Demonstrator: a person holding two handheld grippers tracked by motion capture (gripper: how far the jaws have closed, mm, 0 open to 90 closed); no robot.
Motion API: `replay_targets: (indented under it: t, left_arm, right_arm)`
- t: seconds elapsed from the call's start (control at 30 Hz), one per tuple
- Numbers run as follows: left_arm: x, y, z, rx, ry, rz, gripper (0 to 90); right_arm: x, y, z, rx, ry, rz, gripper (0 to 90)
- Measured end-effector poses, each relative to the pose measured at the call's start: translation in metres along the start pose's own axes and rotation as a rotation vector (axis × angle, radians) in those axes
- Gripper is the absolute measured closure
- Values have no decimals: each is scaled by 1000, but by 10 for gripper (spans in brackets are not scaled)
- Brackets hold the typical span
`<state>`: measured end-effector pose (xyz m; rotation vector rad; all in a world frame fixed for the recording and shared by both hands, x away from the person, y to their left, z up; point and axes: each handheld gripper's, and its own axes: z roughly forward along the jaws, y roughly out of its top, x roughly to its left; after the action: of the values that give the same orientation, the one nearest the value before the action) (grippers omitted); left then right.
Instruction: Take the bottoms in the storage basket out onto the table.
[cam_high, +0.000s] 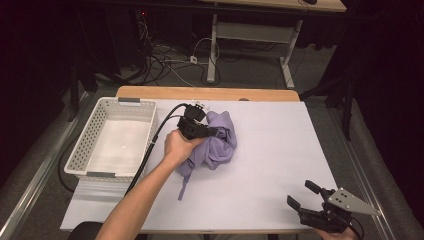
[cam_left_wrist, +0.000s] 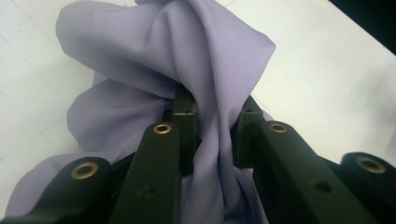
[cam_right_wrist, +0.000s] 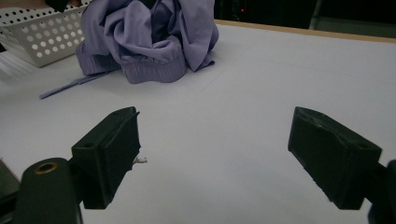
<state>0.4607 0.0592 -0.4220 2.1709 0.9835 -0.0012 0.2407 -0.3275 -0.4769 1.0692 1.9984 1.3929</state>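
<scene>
Your left gripper's fingers (cam_left_wrist: 187, 116) pinch a fold of the crumpled lilac fabric garment (cam_high: 217, 142), just right of the white perforated plastic basket (cam_high: 107, 107); your right gripper (cam_high: 306, 196) hangs wide open. The thin pinch may slip on lifting. The garment's drawstring trails toward you.

My left hand (cam_high: 178, 145) holds the left gripper (cam_high: 212, 132) at the middle of the bench (cam_high: 280, 150), its fingers sunk into a crumpled lilac garment (cam_high: 219, 142) whose cord trails toward me. A white perforated basket (cam_high: 93, 131) sits just left. My right gripper (cam_high: 302, 196) rests at the near right corner, fingers spread.
</scene>
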Motion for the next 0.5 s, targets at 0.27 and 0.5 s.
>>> replay_targets:
  t: [0.27,0.5]
  left_arm:
    - [1,-3,11,31,11,1,745]
    - [7,-10,19,59,27,-10,733]
  right_arm:
    - [0,0,0,-1,-1,2,174]
    - [0,0,0,0,1,1,175]
